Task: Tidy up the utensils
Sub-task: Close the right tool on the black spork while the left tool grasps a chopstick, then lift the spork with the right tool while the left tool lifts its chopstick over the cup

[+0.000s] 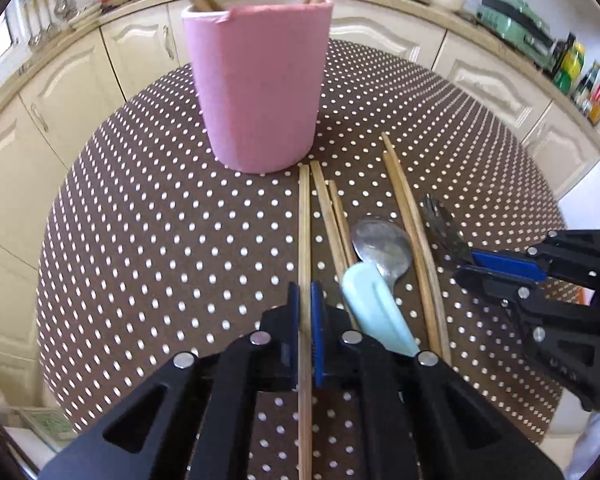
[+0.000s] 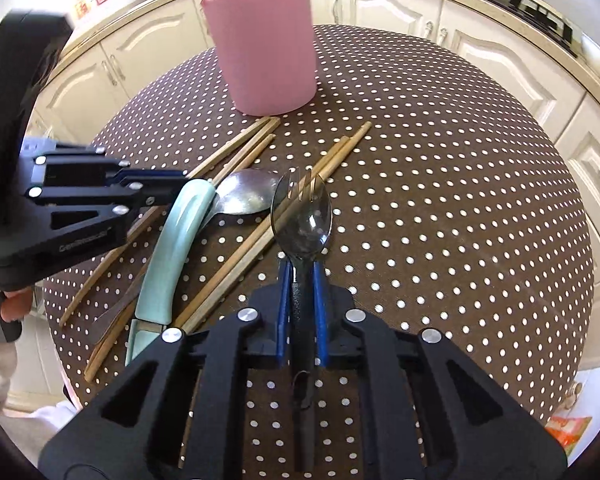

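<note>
Two grips are being made at once: one bamboo chopstick [image 1: 304, 240] is pinched by the left gripper [image 1: 305, 308], a dark plastic spork [image 2: 302, 216] by the right gripper [image 2: 302, 280], fingers pressed on its handle. A few chopsticks are already stood in the smooth pink cup [image 1: 256, 84] near the far edge of the dotted bench [image 1: 140, 240]. Four slim sticks, a shiny metal spoon [image 1: 380, 246] and a glossy mint-handled knife [image 2: 168, 256] are left lying mid-bench.

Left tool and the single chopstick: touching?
Touching. Left wrist view: left tool has both blue pads closed against the chopstick, no gap either side.
</note>
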Demonstrator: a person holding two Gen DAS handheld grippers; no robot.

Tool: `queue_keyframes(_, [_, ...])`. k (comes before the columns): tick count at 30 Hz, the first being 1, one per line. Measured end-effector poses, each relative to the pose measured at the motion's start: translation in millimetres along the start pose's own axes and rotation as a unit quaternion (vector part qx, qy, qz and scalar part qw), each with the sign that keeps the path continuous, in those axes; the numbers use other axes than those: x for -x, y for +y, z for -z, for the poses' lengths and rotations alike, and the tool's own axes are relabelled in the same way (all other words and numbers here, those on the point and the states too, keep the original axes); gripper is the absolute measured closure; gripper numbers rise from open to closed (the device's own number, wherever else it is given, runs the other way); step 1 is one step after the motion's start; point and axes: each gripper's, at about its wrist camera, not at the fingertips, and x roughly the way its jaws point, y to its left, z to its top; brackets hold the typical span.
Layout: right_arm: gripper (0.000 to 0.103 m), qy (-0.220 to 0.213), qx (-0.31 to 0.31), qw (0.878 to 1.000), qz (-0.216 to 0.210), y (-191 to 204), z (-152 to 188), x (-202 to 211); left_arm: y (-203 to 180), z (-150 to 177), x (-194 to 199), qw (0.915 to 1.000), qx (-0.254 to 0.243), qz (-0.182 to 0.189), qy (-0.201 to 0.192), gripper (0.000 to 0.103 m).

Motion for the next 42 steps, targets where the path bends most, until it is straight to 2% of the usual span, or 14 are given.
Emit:
queue_keyframes(6, [0.092, -0.046, -0.028, 0.998, -0.025, -2.0, 2.5, 25.8, 8.3, 20.3, 25.1, 0.9978, 0.023, 0.038, -0.05, 0.097])
queue_keyframes(10, [0.092, -0.088, -0.038, 0.995, -0.035, 0.0, -3.0, 44.7, 14.9, 29.9, 53.9, 0.9913, 0.042, 0.058, -0.111, 0.097])
queue_keyframes(13, [0.092, -0.12, -0.043, 0.99, -0.051, 3.7, -8.7, 58.1, 18.5, 32.2, 79.3, 0.9826, 0.05, 0.072, -0.164, 0.097])
queue_keyframes(17, [0.092, -0.176, -0.05, 0.98, -0.071, 7.6, -23.6, 79.7, 16.4, 26.5, 117.1, 0.9639, 0.052, 0.087, -0.246, 0.097])
queue_keyframes(21, [0.092, -0.232, -0.058, 0.967, -0.084, 9.8, -47.2, 98.1, 11.9, 16.5, 151.9, 0.9381, 0.057, 0.101, -0.326, 0.097])
queue_keyframes(26, [0.091, -0.299, -0.061, 0.949, -0.082, 10.2, -84.2, 110.9, 7.8, -9.1, 173.8, 0.8953, 0.067, 0.089, -0.431, 0.097])
queue_keyframes(31, [0.091, -0.349, -0.063, 0.931, -0.088, 9.2, -123.5, 108.5, 12.6, -38.7, 181.6, 0.8721, 0.075, 0.078, -0.477, 0.097])
queue_keyframes(35, [0.091, -0.381, -0.066, 0.918, -0.092, 4.8, -146.5, 98.2, 21.3, -55.5, 183.5, 0.8602, 0.078, 0.076, -0.498, 0.097])
queue_keyframes(40, [0.091, -0.401, -0.075, 0.908, -0.098, -0.9, -163.1, 84.3, 36.0, -81.8, 173.8, 0.8398, 0.094, 0.08, -0.529, 0.097])
queue_keyframes(42, [0.091, -0.404, -0.079, 0.906, -0.1, -4.6, -169.9, 75.1, 39.7, -88.6, 168.9, 0.8351, 0.101, 0.078, -0.535, 0.097])
